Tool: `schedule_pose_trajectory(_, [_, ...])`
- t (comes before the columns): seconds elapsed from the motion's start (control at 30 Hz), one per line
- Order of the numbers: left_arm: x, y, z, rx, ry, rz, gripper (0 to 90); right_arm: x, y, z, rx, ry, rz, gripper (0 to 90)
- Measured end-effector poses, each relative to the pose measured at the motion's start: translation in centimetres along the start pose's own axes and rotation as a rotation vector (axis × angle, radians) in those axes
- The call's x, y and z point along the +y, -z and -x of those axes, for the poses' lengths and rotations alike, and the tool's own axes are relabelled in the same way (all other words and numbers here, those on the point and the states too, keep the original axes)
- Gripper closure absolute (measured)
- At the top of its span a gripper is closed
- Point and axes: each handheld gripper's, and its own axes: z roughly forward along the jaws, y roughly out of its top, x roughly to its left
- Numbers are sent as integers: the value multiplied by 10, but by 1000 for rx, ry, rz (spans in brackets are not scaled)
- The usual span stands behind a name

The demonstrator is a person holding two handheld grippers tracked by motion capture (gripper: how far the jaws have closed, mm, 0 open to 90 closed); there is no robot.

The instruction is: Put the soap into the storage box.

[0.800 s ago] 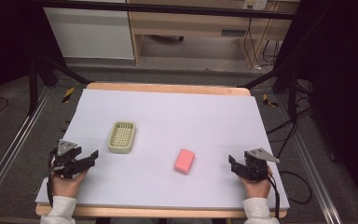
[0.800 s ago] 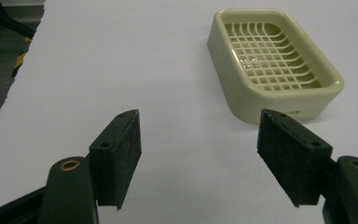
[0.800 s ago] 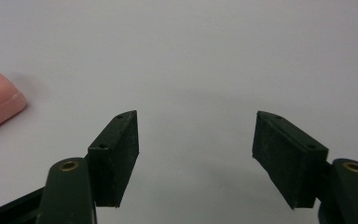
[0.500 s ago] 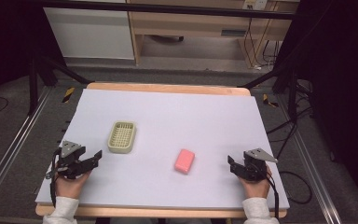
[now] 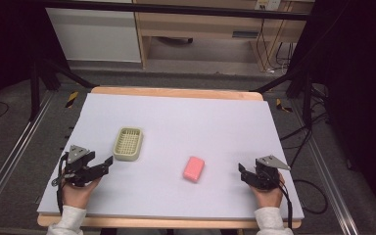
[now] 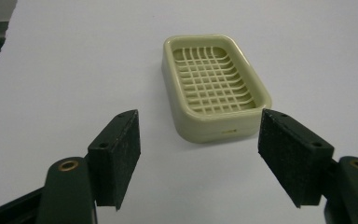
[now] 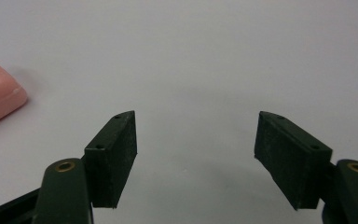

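The left gripper [image 5: 108, 162] hung low over the table [image 5: 215, 122] with its jaws spread wide and empty, aimed at the tray [image 5: 128, 143] just beyond its tips. In the left gripper view the tray [image 6: 214, 86] (a pale slatted soap dish) sat between the parted jaws, a little ahead of them, untouched. The right gripper [image 5: 240, 171] was likewise released and held nothing; the soap [image 5: 194, 169] lay near it, toward the table's middle, well apart from the tray.
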Motion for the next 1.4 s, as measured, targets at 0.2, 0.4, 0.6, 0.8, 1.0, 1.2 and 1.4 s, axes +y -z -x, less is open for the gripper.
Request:
schedule_pose_trajectory(0.2, [4,1,9,-19,-24,6,289,0,0,-1,-3,3,-3,296])
schedule_pose_trajectory(0.4, [7,1,18,-31,-43,5,288,0,0,-3,-10,7,-3,296])
schedule_pose_trajectory(0.6, [10,0,27,-42,-63,9,289,0,0,-3,-10,5,-9,296])
schedule_pose_trajectory(0.8, [16,-1,36,-53,-86,14,292,0,-1,-2,-15,4,-12,300])
schedule_pose_trajectory(1.0, [23,-1,43,-65,-98,33,294,1,-1,-1,-20,2,-14,314])
schedule_pose_trajectory(1.2, [30,-6,50,-94,-89,39,292,1,-1,0,-25,3,-11,330])
schedule_pose_trajectory(1.4, [36,-9,61,-110,-102,43,294,2,-1,0,-30,5,-13,336])
